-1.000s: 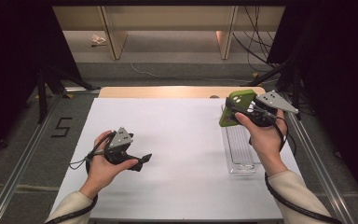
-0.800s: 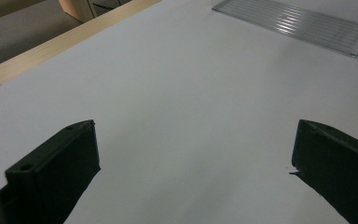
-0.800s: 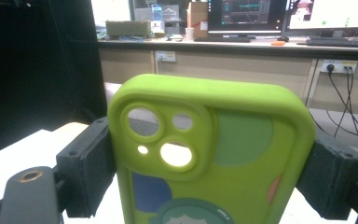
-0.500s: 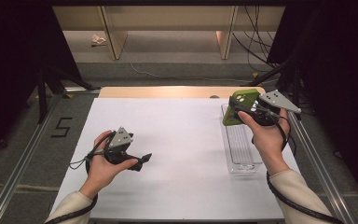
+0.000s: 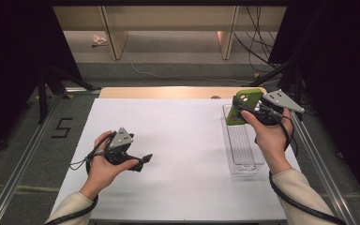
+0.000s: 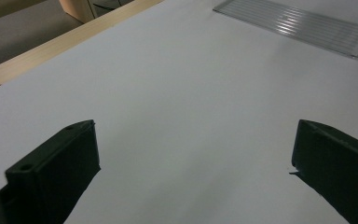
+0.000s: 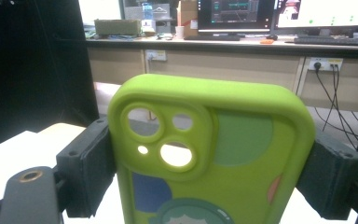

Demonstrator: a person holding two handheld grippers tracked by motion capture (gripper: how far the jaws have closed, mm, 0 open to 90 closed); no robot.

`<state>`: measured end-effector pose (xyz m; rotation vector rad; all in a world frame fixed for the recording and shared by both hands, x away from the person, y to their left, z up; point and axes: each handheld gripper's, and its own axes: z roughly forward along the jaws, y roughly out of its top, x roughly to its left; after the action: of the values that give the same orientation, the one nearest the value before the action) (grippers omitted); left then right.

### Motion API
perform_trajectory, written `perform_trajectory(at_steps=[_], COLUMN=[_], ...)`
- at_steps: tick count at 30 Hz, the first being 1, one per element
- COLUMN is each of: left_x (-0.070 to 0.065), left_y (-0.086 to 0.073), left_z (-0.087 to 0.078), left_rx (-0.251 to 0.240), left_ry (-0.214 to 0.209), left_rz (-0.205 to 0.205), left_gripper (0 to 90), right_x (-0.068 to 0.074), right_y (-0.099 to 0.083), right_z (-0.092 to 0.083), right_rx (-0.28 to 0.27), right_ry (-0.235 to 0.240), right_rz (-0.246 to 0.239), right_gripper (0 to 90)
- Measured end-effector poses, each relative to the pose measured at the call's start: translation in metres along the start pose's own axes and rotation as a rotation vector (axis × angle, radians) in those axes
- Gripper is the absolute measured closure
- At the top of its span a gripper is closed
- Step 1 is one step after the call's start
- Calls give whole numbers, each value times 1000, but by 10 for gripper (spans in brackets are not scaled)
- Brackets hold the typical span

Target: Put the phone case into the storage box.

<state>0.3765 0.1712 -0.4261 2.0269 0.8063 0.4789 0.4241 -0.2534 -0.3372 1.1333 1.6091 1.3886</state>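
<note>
1. The right gripper [image 5: 244,108] is held up above the far right part of the table, over the far end of a clear plastic tray [image 5: 243,154], in the person's right hand [image 5: 269,136].
2. Its two black jaws are clamped on a lime-green phone case [image 7: 214,154], one pad against each long edge, so the jaws stand as wide as the case is broad.
3. In the right gripper view the case stands upright between the pads, its back toward the camera, with the camera cut-outs at the upper left and coloured patches and a round cartoon print lower down.
4. In the high view the phone case [image 5: 241,108] shows as a green slab in the air, tilted, clear of the tray below it.
5. The tray is ribbed and see-through, and lies lengthwise along the right edge of the white table top [image 5: 183,140].
6. The left gripper [image 5: 140,161] sits low over the near left part of the table, in the person's left hand [image 5: 104,161], well apart from the tray and the case.
7. In the left gripper view its jaws stand wide apart with bare white table between them; they grip nothing, and the tray [image 6: 303,28] lies far off at the upper right.
</note>
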Motion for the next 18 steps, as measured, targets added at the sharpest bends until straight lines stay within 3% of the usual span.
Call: perform_trajectory(at_steps=[18], left_x=[1], left_y=[0], left_z=[0], left_rx=[-1], left_ry=[3], left_rz=[0], left_gripper=[5], right_x=[-11], right_y=[1], right_z=[3], right_rx=[-3], right_ry=[-31], right_rz=[9], right_gripper=[172])
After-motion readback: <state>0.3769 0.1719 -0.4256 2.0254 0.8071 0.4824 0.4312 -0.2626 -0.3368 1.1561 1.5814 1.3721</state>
